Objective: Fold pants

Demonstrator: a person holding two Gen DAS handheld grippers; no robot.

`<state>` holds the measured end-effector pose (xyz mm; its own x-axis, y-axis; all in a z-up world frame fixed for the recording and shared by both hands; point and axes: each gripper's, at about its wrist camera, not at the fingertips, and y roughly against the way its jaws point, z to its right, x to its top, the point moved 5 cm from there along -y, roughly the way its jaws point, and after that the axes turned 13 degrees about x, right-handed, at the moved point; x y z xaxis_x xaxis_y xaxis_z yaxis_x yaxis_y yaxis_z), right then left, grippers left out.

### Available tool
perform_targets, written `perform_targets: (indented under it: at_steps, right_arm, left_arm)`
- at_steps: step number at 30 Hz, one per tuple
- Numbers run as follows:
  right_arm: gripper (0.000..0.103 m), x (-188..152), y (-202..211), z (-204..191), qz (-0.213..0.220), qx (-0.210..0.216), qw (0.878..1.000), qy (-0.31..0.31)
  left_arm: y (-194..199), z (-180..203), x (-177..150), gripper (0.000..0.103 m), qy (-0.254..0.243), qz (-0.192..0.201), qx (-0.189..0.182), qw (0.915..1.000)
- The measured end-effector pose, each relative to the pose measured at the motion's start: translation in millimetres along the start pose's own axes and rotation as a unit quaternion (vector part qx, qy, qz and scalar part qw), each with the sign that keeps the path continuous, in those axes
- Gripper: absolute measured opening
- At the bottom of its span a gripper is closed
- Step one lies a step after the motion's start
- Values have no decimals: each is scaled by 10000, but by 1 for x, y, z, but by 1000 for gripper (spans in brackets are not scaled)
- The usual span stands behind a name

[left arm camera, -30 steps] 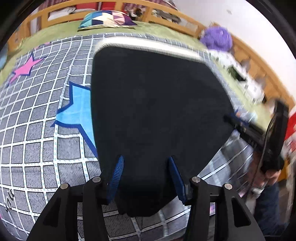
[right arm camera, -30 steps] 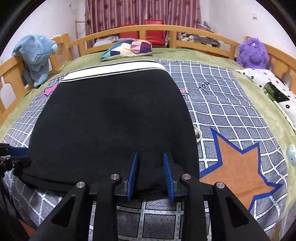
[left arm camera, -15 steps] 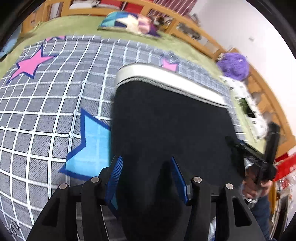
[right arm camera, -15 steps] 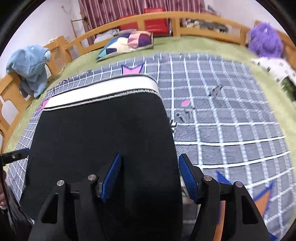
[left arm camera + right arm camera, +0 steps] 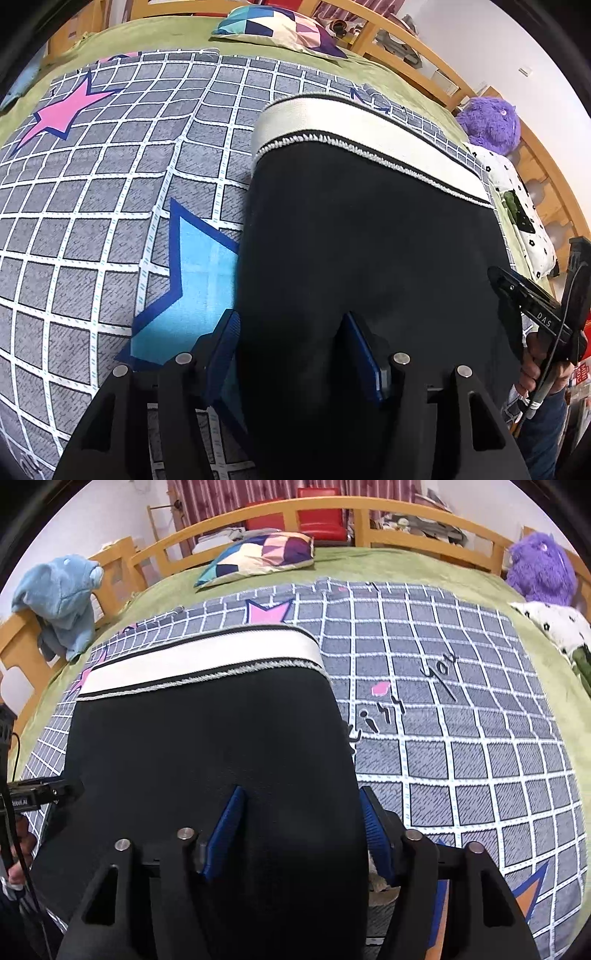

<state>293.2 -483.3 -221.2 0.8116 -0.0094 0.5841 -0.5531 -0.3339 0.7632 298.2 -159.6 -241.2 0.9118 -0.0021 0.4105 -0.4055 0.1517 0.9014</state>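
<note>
the black pants point(image 5: 369, 236) lie flat on the grey checked blanket point(image 5: 110, 177) covering the bed, white waistband point(image 5: 199, 664) at the far end. the left gripper point(image 5: 291, 354) is opening, its fingers apart astride the pants' near left edge. the right gripper point(image 5: 299, 830) is closing, fingers apart, the pants' right edge between them, not clamped.

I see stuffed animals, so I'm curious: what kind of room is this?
Most likely a bedroom, maybe a child's. Black pants lie on a bed with a wooden rail, a star-patterned checked blanket, a patchwork pillow, and purple and blue plush toys at the edges.
</note>
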Motion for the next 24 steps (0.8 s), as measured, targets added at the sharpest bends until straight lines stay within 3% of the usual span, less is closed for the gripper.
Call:
perform_targets:
  at_steps: [5, 7, 10, 12, 14, 24]
  right_arm:
    - [57, 1, 12, 3, 75, -147, 9998, 123]
    - [62, -1, 9, 11, -37, 3, 10000, -92]
    - [70, -7, -2, 22, -181, 397, 9979, -469]
    - [71, -12, -8, 26, -196, 560, 9967, -559]
    - [71, -15, -10, 28, -155, 678, 9955, -646]
    - [71, -25, -14, 31, 28, 925, 9908, -986]
  left_arm:
    - [13, -15, 9, 52, 185, -14, -200, 9996]
    - [13, -21, 13, 53, 222, 72, -235, 9995]
    - [-2, -22, 12, 57, 222, -134, -396, 9989]
    - [-13, -18, 8, 65, 241, -270, -585, 9976]
    - [-19, -12, 6, 67, 176, -185, -608, 9978]
    - [-19, -3, 8, 62, 10, -21, -634, 9980]
